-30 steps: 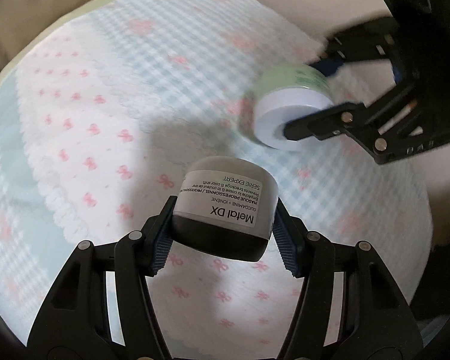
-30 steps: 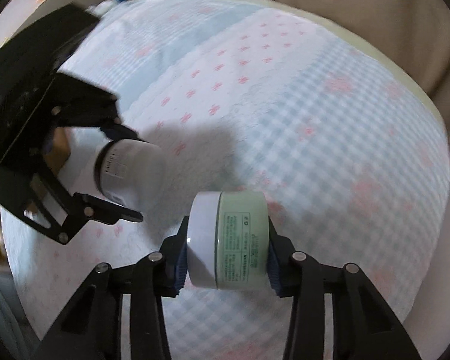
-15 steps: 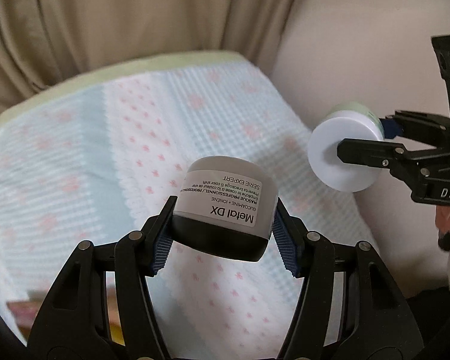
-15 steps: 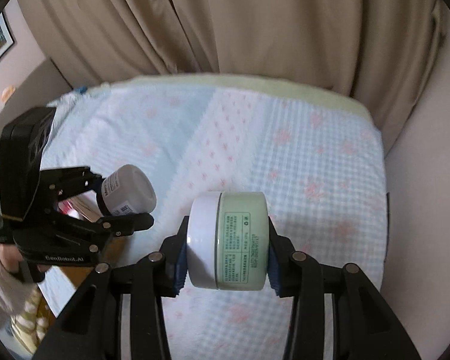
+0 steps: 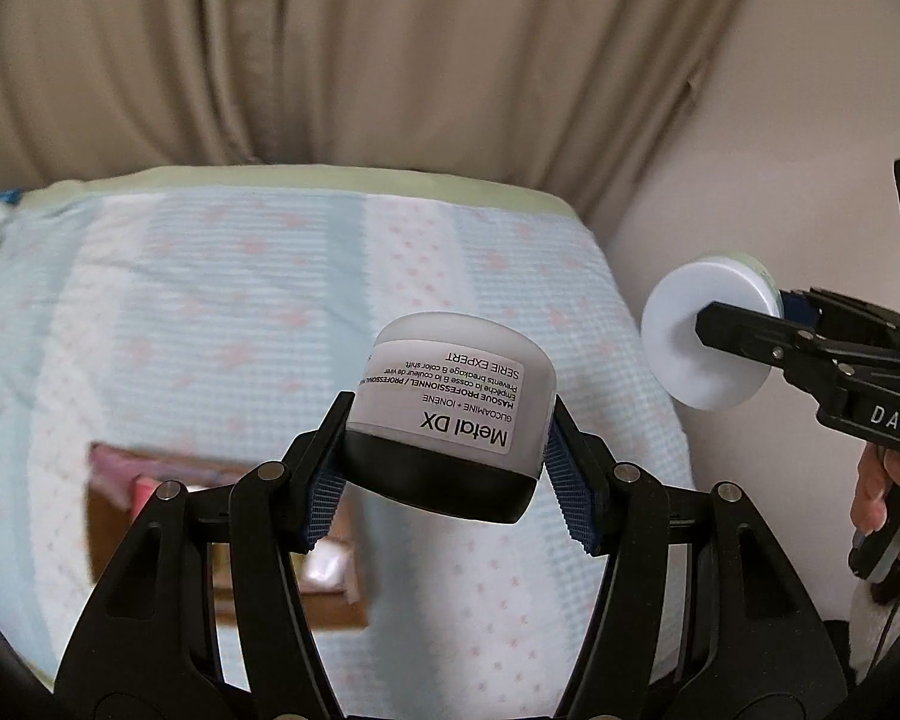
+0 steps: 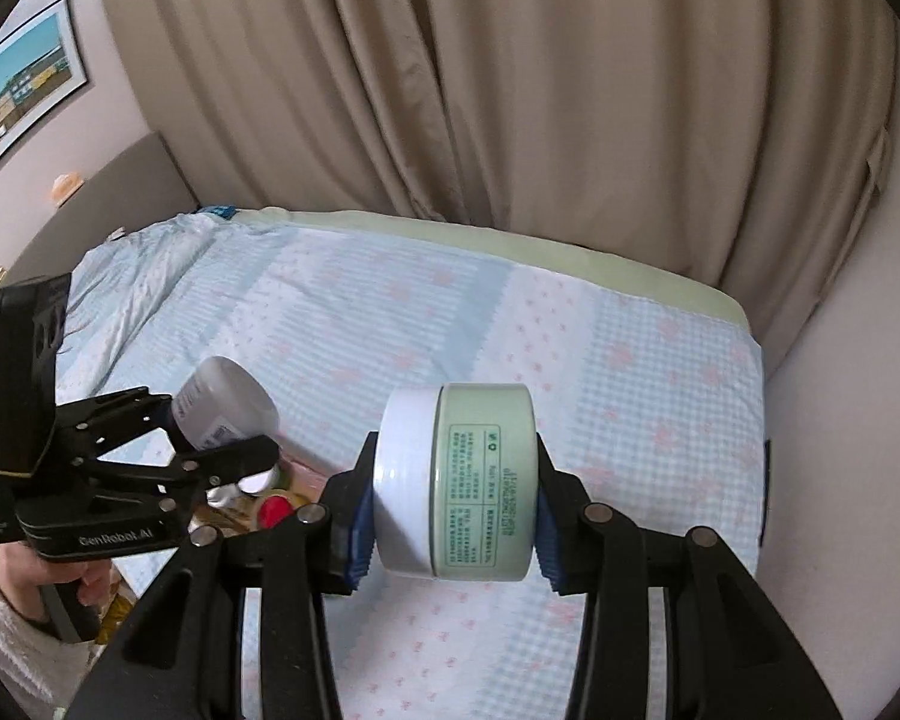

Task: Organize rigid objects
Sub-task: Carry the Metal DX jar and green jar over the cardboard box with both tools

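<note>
Bed [image 5: 222, 312] blurred; box [image 5: 222, 540] contents hidden behind gripper [image 5: 444, 468].

Bedroom in a home. Bed [image 6: 510, 324] with pale blue checked cover, pink bow print, green sheet edge beneath. Beige curtains [image 6: 510, 90] hang full length behind it. Framed picture [image 6: 24, 84] on the wall; grey headboard [image 6: 108, 198] at left.

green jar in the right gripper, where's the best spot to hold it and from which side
Across its flat ends, as the right gripper holds it now: one blue pad on the white lid's face, the other on the base, the green jar lying on its side. Flat ends give the pads full contact; the round wall could roll.
</note>
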`<act>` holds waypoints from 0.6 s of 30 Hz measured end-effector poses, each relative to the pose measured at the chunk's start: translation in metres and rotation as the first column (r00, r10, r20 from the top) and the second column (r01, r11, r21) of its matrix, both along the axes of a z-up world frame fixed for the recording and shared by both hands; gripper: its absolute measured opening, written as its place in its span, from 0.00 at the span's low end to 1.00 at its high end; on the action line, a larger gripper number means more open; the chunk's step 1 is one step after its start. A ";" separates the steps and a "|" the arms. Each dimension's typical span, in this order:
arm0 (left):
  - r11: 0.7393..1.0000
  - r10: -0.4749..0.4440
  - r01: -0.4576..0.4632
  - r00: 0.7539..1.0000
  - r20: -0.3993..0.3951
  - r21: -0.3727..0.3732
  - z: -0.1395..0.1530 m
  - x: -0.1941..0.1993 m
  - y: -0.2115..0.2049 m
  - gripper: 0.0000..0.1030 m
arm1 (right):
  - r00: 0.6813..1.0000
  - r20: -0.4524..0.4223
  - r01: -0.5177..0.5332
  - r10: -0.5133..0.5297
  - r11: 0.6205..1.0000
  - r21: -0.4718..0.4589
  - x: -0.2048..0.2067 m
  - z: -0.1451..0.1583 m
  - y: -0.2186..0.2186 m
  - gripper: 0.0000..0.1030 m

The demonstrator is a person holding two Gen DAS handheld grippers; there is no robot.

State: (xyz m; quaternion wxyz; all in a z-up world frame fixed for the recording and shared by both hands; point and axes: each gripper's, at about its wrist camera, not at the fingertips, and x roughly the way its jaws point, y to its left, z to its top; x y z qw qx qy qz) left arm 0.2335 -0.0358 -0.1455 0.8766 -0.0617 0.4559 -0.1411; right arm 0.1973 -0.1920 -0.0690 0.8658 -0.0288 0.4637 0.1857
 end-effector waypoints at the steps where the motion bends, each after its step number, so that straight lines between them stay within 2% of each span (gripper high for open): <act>1: 1.000 0.015 -0.015 1.000 0.002 0.008 0.003 -0.005 0.011 0.55 | 1.000 -0.003 -0.010 0.010 1.000 0.018 -0.003 0.000 0.009 0.38; 5: 0.997 0.073 -0.073 0.997 -0.010 0.017 0.008 -0.021 0.056 0.55 | 0.999 -0.015 -0.038 0.038 0.998 0.045 -0.010 -0.007 0.042 0.38; 9: 0.995 0.100 -0.100 0.994 -0.033 0.015 -0.002 -0.030 0.104 0.55 | 0.998 -0.033 -0.043 0.045 0.997 0.066 -0.021 -0.016 0.077 0.38; 14: 0.995 0.099 -0.099 0.992 -0.082 0.000 -0.024 -0.036 0.158 0.55 | 0.997 -0.082 -0.004 0.011 0.996 0.093 -0.030 -0.038 0.120 0.38; 18: 0.996 0.084 -0.087 0.988 -0.132 -0.013 -0.047 -0.031 0.203 0.55 | 0.990 -0.129 0.070 -0.056 0.992 0.100 -0.033 -0.057 0.154 0.38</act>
